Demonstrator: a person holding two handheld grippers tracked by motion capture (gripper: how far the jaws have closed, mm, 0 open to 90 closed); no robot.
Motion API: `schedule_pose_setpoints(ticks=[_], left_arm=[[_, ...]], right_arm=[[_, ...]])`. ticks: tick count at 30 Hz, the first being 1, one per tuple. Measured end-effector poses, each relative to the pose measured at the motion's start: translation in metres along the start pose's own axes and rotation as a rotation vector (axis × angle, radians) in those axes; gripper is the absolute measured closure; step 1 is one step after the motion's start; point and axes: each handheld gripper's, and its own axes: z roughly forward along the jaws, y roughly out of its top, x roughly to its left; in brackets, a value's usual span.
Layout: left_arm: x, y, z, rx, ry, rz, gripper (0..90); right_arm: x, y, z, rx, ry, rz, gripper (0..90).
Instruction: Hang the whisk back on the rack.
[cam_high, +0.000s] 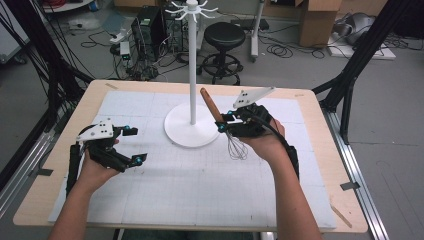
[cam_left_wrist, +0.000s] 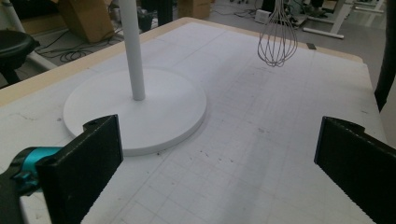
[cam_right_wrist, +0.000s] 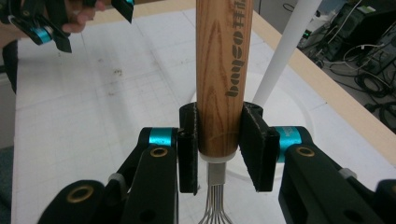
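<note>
The right gripper (cam_right_wrist: 218, 149) clamps its fingers (cam_right_wrist: 254, 144) on the whisk (cam_high: 223, 125) low on its wooden handle, wires hanging clear above the tabletop (cam_high: 200, 195) beside the hook stand (cam_high: 192, 65), probably for hanging, while the left gripper (cam_high: 135, 145) waits wide open and empty.

Whisk's wooden handle (cam_right_wrist: 224, 70): dark printed lettering running lengthwise, reads roughly "buyeo" (following characters too blurred to make out).

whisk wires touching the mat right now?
No: in the left gripper view the whisk hangs clear above the mat, held by the right gripper.
</note>
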Motion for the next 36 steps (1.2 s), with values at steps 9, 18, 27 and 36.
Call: schedule_pose_setpoints(ticks=[9,18,27,36], left_arm=[[0.000,0.000,0.000,0.008,-0.001,0.002,1.6],[0.000,0.000,0.001,0.011,0.001,0.002,1.6],[0.000,0.000,0.001,0.007,-0.003,0.003,1.6],[0.000,-0.001,0.001,0.012,-0.003,0.002,1.6]], right_arm=[[-0.017,0.012,-0.016,-0.031,-0.005,0.018,69.3],[-0.032,0.031,-0.033,-0.052,-0.022,0.025,69.3],[-0.040,0.043,-0.040,-0.090,-0.026,0.042,69.2],[-0.045,0.052,-0.041,-0.102,-0.032,0.042,69.3]])
